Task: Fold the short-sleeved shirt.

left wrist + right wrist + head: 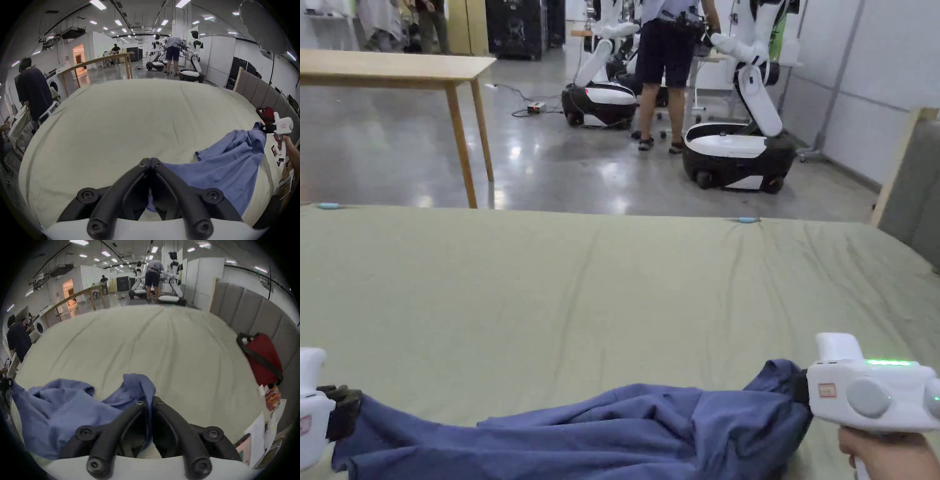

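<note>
A blue short-sleeved shirt hangs slack and crumpled between my two grippers, low over the pale green sheet. My left gripper at the near left is shut on one edge of the shirt; in its own view the left gripper has its jaws closed with blue cloth pinched between them. At the near right my right gripper is shut on the other end. In the right gripper view, the right gripper clamps a fold of the shirt, which rises above the jaws.
The sheet-covered bed stretches far ahead. A grey padded headboard runs along the right, with a red bag and papers beside it. Beyond the bed stand a wooden table, white robots and a person. Another person stands at left.
</note>
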The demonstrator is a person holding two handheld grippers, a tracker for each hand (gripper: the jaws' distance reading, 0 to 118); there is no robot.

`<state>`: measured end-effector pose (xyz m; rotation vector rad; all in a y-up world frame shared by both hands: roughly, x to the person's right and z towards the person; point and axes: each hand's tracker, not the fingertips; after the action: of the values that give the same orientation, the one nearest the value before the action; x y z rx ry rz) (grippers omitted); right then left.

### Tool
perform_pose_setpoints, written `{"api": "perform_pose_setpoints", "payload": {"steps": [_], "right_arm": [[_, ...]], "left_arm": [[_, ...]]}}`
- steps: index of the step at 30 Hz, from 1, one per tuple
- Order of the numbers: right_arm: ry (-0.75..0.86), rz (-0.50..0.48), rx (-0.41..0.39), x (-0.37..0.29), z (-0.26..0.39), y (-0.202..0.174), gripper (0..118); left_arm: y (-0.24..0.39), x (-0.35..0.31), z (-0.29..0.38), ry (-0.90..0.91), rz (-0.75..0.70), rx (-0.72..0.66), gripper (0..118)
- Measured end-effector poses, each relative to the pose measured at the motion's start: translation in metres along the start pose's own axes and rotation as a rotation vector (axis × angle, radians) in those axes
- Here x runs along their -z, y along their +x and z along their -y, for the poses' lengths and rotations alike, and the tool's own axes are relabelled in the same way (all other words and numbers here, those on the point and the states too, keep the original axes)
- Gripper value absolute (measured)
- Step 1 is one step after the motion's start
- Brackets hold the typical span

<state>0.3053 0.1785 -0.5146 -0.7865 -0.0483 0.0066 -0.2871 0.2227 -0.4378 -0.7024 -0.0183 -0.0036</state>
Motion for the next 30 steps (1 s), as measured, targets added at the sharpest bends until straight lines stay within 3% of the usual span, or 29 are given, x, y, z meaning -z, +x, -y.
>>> {"api": "perform_pose_setpoints", "payload": {"steps": [7, 12, 18, 24, 30], "right_arm": [[0.223, -0.032, -0.033, -0.099, -0.076, -0.008, 6], [0.372, -0.044, 0.008, -0.167, -0.137, -0.011, 6], [0.57, 0.009, 0.036, -0.232, -0.214, -0.003, 6], [0.729, 0.069, 0.057, -0.275, -0.28, 0.004, 6], [0.749, 0.075, 0.079, -0.273, -0.302, 0.007, 6]], "left_arm": [[-0.007, -0.036, -0.076, 0.127, -0.017, 0.025, 0], [-0.012, -0.065, -0.131, 0.238, -0.049, 0.038, 0], [-0.021, -0.097, -0.211, 0.424, -0.1, -0.004, 0], [-0.03, -0.118, -0.293, 0.601, -0.134, -0.057, 0], [-0.033, -0.108, -0.328, 0.618, -0.173, -0.011, 0]]}}
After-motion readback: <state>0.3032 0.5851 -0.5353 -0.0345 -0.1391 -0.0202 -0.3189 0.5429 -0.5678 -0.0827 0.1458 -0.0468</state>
